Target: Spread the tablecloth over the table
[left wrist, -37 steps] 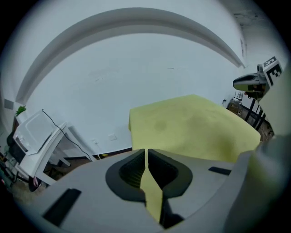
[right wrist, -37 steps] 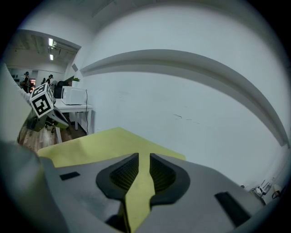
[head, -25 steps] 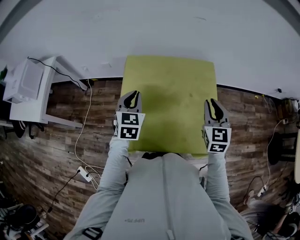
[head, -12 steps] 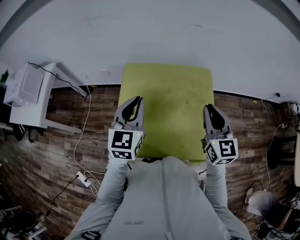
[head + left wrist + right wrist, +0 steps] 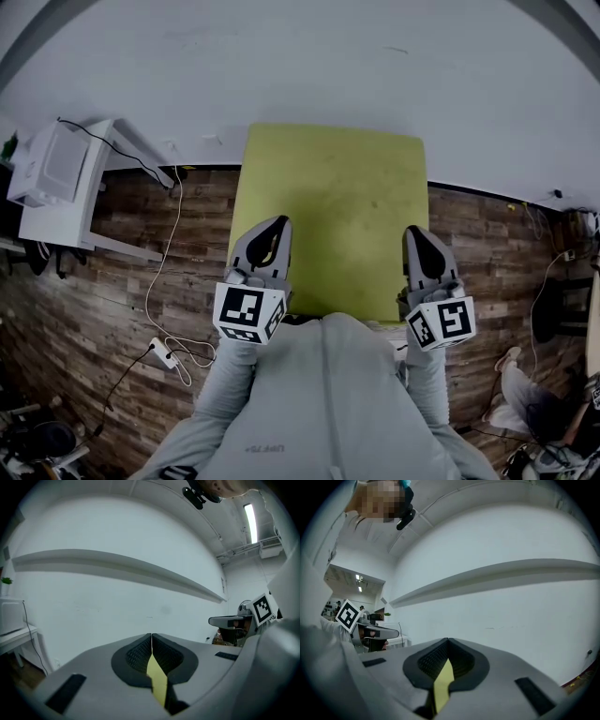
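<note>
Tablecloth [image 5: 333, 220], yellow-green, held at its near edge by both grippers and stretching away from them as a flat rectangle toward the wall. Nearest, the person's grey jacket [image 5: 323, 403] and sleeves lead up to the two marker cubes, left [image 5: 248, 314] and right [image 5: 441, 322]. Left gripper [image 5: 277, 223]: jaws pressed together, with a thin fold of the cloth pinched between the ribbed pads, at the cloth's near left corner. Right gripper [image 5: 418, 231]: jaws likewise closed on a fold of the same cloth, at the near right corner. Both grippers point away from the person, side by side and well apart, with the cloth spanning the gap between them and running on beyond their tips. Outward of the left gripper, on the wooden floor [image 5: 122, 281], lie a power strip [image 5: 167, 350] and a white cable [image 5: 173, 244]; farther out stands a white side table [image 5: 66, 202]. Beyond both grippers the cloth's far edge meets the white wall [image 5: 300, 66].
</note>
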